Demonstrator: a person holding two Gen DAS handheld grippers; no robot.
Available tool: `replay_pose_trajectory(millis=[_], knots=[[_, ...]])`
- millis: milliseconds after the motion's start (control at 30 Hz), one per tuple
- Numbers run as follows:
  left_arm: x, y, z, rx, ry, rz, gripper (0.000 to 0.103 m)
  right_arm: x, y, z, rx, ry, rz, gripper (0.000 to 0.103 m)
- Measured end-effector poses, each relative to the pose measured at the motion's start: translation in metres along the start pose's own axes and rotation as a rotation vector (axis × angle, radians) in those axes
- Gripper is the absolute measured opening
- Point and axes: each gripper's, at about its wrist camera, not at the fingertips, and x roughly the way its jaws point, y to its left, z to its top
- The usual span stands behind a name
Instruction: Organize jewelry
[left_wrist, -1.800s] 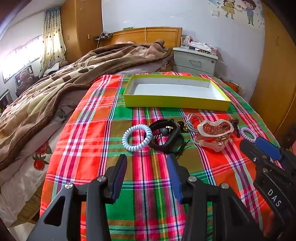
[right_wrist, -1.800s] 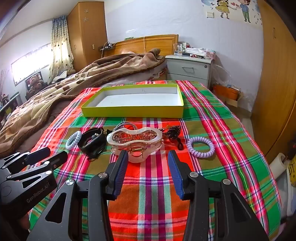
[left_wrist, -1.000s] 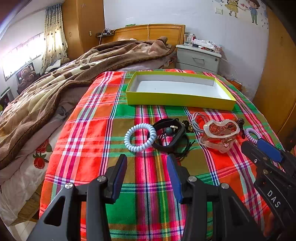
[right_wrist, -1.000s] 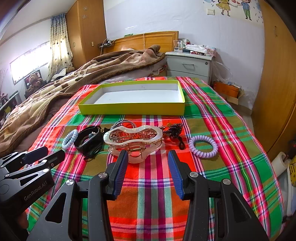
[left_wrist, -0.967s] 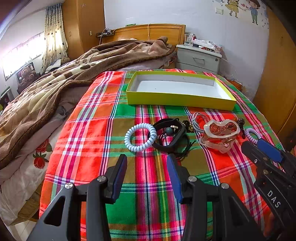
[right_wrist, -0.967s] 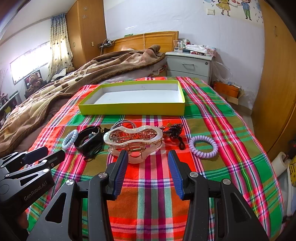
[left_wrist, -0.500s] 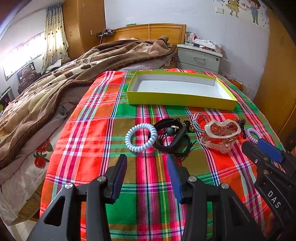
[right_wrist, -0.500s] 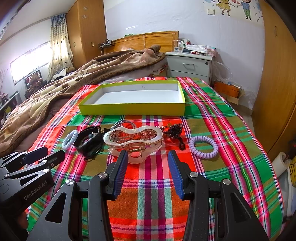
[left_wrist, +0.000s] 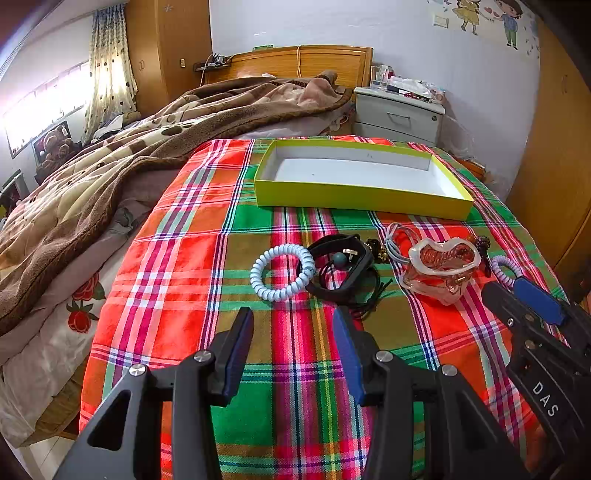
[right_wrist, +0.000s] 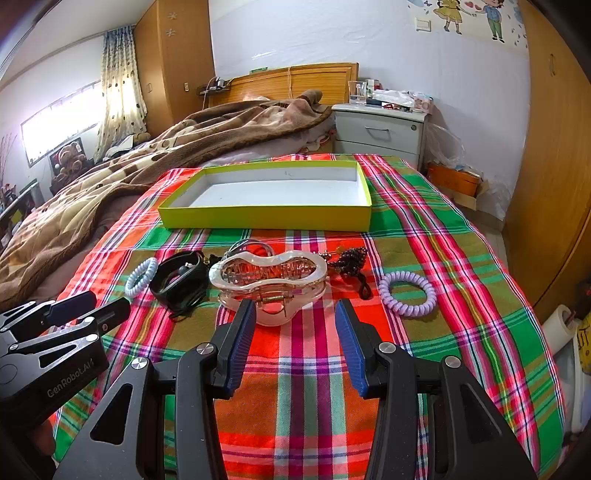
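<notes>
the left gripper (left_wrist: 293, 349) stood with its jaws wide apart and nothing between them, hanging over bare plaid cloth (left_wrist: 177, 266) on the near side of the yellow box (left_wrist: 362, 197), short of the pale blue coil band (left_wrist: 282, 271). the right gripper (right_wrist: 295, 341) was just as wide open and held nothing; in its own view the left fingertip overlapped the near edge of the clear hair claw (right_wrist: 271, 282), though whether it touched the claw could not be told. the jewelry lay in a loose row on the cloth, near the box's front wall and outside it: the pale blue coil band, then a black strap bracelet (left_wrist: 341, 267) with a round bead inside its loop, then the clear hair claw with its coppery teeth and spring, then a dark beaded piece (right_wrist: 349, 260), and last a lilac coil band (right_wrist: 408, 293) lying apart from the others. the box was open, its white floor bare. a grey cord (left_wrist: 393, 245) and a small gold-toned piece between the bracelet and the claw were partly hidden and hard to identify. in the left wrist view the right gripper covered most of the lilac band, and the beaded piece showed only as a dark tip behind the claw.
</notes>
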Motion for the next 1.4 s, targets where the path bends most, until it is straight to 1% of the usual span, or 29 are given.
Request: replay_pose_trajectory(millis=[1067,1267,1400], knots=[[0.001,-0.003,0.001,0.011,0.006,-0.003,0.047,0.001,-0.001,0.004,0.005,0.001,-0.003,0.045],[0.010,0.004,0.007,-0.002,0.030,-0.020,0.047,0.003,-0.020,0.011,0.040,-0.002,-0.026,0.046],[0.021,0.013,0.015,-0.018,0.059,-0.028,0.047,0.003,-0.044,0.014,0.076,0.000,-0.054,0.046]])
